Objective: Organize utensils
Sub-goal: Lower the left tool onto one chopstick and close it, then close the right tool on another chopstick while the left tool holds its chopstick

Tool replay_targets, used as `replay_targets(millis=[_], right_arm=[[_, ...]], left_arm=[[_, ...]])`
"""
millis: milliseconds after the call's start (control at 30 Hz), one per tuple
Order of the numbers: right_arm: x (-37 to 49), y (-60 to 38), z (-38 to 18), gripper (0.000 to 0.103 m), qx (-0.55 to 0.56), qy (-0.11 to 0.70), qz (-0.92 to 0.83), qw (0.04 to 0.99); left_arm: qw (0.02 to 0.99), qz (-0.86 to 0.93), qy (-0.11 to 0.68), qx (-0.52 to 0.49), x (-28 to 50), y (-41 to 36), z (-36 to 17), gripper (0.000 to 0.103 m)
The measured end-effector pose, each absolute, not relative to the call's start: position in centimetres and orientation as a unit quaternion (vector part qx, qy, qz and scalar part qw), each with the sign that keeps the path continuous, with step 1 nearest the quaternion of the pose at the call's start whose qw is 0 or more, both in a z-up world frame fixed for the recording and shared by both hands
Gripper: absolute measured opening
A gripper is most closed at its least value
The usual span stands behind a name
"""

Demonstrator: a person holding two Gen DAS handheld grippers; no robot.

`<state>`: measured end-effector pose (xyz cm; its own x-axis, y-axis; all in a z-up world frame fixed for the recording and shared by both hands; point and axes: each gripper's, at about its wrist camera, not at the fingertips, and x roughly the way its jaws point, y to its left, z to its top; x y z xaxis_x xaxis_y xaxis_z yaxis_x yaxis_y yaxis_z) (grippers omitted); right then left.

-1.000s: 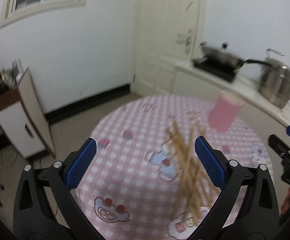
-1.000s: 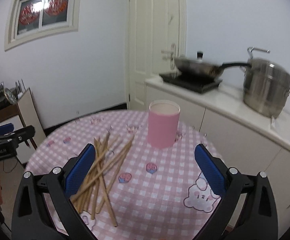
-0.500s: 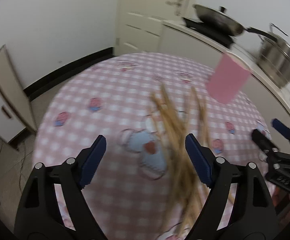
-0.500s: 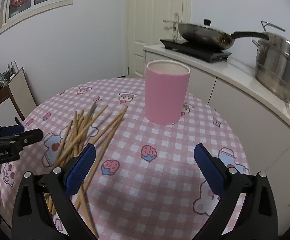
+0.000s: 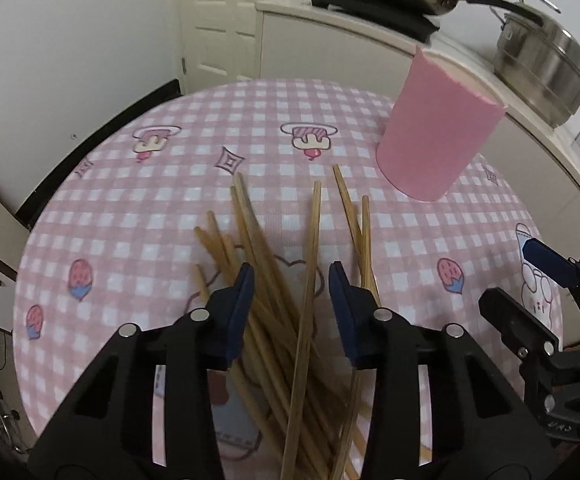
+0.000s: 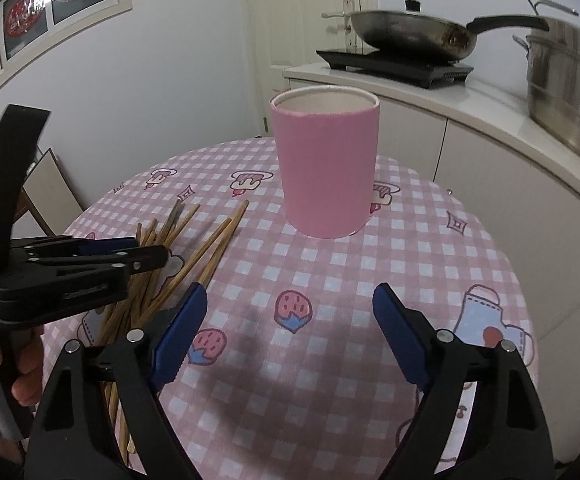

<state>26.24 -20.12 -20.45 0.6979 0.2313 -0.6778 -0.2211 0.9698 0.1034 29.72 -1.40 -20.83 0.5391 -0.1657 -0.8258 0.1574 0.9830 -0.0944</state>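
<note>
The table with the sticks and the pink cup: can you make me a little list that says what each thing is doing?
chopsticks: loose pile lying flat on the table
cup: pink, upright, looks empty, beyond the pile
table: round, pink checked cloth
left gripper: jaws open, straddling the pile, nothing gripped
right gripper: jaws open wide, holding nothing, pointing at the cup
counter: pan and steel pot behind

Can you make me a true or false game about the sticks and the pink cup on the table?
1. The pink cup stands upright. True.
2. The chopsticks are inside the cup. False: they lie in a loose pile on the checkered tablecloth.
3. The left hand-held gripper is over the chopsticks, fingers apart. True.
4. The right hand-held gripper holds the cup. False: it is open and empty.
5. A frying pan sits on the counter cooktop. True.
</note>
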Motion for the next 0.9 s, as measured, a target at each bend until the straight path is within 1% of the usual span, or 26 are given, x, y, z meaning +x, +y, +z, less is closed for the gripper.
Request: replay_targets(millis=[67,133,167,200,233,267,400,467,700,767,800,833,900], right_arm=[[26.8,-20.2,-20.5,0.08,0.017,0.375,0.128,0.918],[27.1,-20.3,-20.6,0.077,0.025,0.379,0.133,0.916],[27.3,-20.2,-20.5,0.075,0.031,0.381,0.138,0.914],[27.5,-20.1,-20.5,0.074,0.033,0.383,0.14,0.912],[27.7,-19.9,-20.5,0.071,0.037,0.386,0.145,0.91],[28.0,-19.7,-20.6,0.068,0.039,0.389,0.15,0.908],[28.9,-18.6,-20.9,0.063,0.048,0.407,0.167,0.897],[29.8,-18.0,-21.1,0.058,0.065,0.42,0.182,0.887],[31.9,-15.9,-22.0,0.052,0.092,0.452,0.189,0.867],[32.5,-15.7,-22.5,0.045,0.107,0.459,0.193,0.861],[32.6,-15.7,-22.7,0.044,0.112,0.462,0.193,0.858],[32.9,-15.6,-22.9,0.041,0.113,0.467,0.191,0.856],[33.2,-15.7,-23.3,0.031,0.119,0.472,0.192,0.852]], left_arm=[[0.875,-0.094,0.475,0.004,30.1,-1.7,-21.1,0.037],[0.873,-0.097,0.479,0.007,30.6,-2.0,-21.4,0.035],[0.873,-0.094,0.478,0.009,30.8,-2.2,-21.5,0.03],[0.874,-0.091,0.477,0.008,30.9,-2.1,-21.5,0.018],[0.874,-0.092,0.477,0.002,30.9,-1.9,-21.5,0.012],[0.874,-0.095,0.476,-0.006,30.9,-1.7,-21.4,0.01],[0.881,-0.1,0.463,-0.023,30.3,-0.9,-20.6,0.008],[0.883,-0.102,0.457,-0.033,30.0,-0.5,-20.1,0.008],[0.883,-0.114,0.452,-0.046,29.8,-0.1,-19.4,0.008],[0.88,-0.111,0.46,-0.047,30.0,0.0,-19.6,0.008],[0.881,-0.107,0.459,-0.043,30.0,0.1,-19.7,0.01],[0.881,-0.102,0.46,-0.043,30.0,0.3,-19.8,0.015],[0.885,-0.094,0.453,-0.053,29.8,0.9,-19.7,0.065]])
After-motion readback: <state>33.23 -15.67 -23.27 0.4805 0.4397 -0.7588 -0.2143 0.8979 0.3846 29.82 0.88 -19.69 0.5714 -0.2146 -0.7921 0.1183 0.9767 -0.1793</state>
